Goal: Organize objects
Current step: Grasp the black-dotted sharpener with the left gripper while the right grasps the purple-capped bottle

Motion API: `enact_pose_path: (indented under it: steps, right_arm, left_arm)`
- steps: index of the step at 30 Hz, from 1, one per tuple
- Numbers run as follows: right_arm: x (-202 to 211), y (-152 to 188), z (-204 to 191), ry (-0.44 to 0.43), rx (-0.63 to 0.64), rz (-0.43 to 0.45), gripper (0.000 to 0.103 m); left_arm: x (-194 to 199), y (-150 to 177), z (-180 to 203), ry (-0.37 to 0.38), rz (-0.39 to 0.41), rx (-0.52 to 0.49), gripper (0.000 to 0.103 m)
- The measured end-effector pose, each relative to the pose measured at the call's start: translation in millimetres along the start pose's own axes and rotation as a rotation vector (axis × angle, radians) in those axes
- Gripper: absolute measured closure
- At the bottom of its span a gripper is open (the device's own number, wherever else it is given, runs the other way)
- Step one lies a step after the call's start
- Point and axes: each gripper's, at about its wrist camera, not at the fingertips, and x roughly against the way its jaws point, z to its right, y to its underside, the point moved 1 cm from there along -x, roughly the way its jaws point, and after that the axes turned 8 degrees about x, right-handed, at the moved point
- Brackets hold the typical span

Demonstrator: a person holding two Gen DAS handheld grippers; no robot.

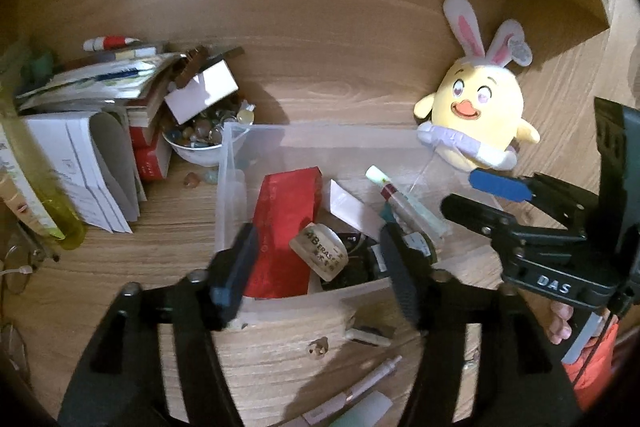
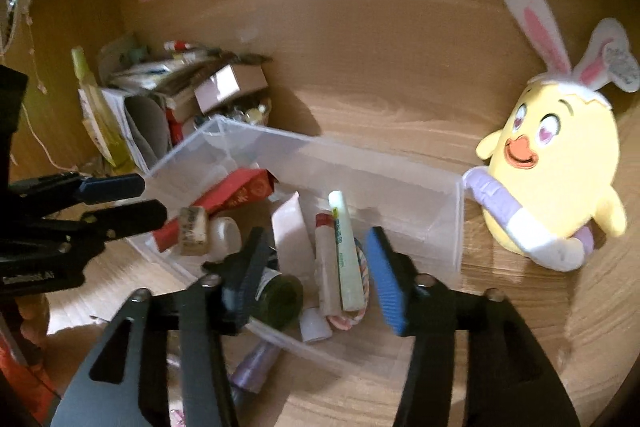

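Note:
A clear plastic bin [image 1: 256,147] [image 2: 400,183] stands on the wooden desk. In it lie a red packet [image 1: 284,227] [image 2: 240,195], an eraser [image 1: 320,251] [image 2: 194,231], a pale green tube [image 1: 404,203] [image 2: 346,251], a dark bottle [image 2: 280,297] and a white tube [image 2: 290,231]. My left gripper [image 1: 320,267] is open and empty above the bin's near side, over the eraser. My right gripper [image 2: 316,275] is open and empty above the tubes; it also shows in the left wrist view [image 1: 476,195].
A yellow chick plush with rabbit ears [image 1: 480,115] [image 2: 556,187] sits right of the bin. A bowl of marbles [image 1: 200,139], a small box [image 1: 200,91] and stacked books and papers [image 1: 92,131] stand left. A pen [image 1: 360,387] and purple tube [image 2: 252,367] lie in front.

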Motion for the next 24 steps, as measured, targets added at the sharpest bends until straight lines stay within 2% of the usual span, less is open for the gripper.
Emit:
enact_pose_path:
  steps: [4, 7, 11, 15, 20, 24]
  right_arm:
    - [20.0, 4.1, -6.7, 0.028, 0.003, 0.029, 0.05]
    - [31.9, 11.0, -11.3, 0.035, -0.02, 0.047, 0.044]
    - [37.3, 24.2, -23.0, 0.038, -0.031, 0.043, 0.042]
    - [34.8, 40.3, -30.9, 0.019, -0.049, 0.011, 0.042]
    - [21.7, 64.0, -38.1, -0.05, -0.097, -0.056, 0.042]
    - [5.7, 79.8, -41.6, -0.068, -0.12, -0.122, 0.042]
  left_arm:
    - [12.7, 2.4, 2.5, 0.007, 0.016, -0.019, 0.037]
    - [20.6, 6.3, 4.8, 0.012, 0.023, -0.032, 0.031]
    - [26.4, 16.1, 7.4, 0.01, 0.016, -0.058, 0.03]
    - [26.6, 29.1, 6.1, -0.003, -0.011, -0.072, 0.03]
    - [21.9, 46.3, -2.5, -0.019, -0.054, -0.071, 0.03]
    - [6.8, 58.2, -12.4, -0.033, -0.118, -0.048, 0.03]
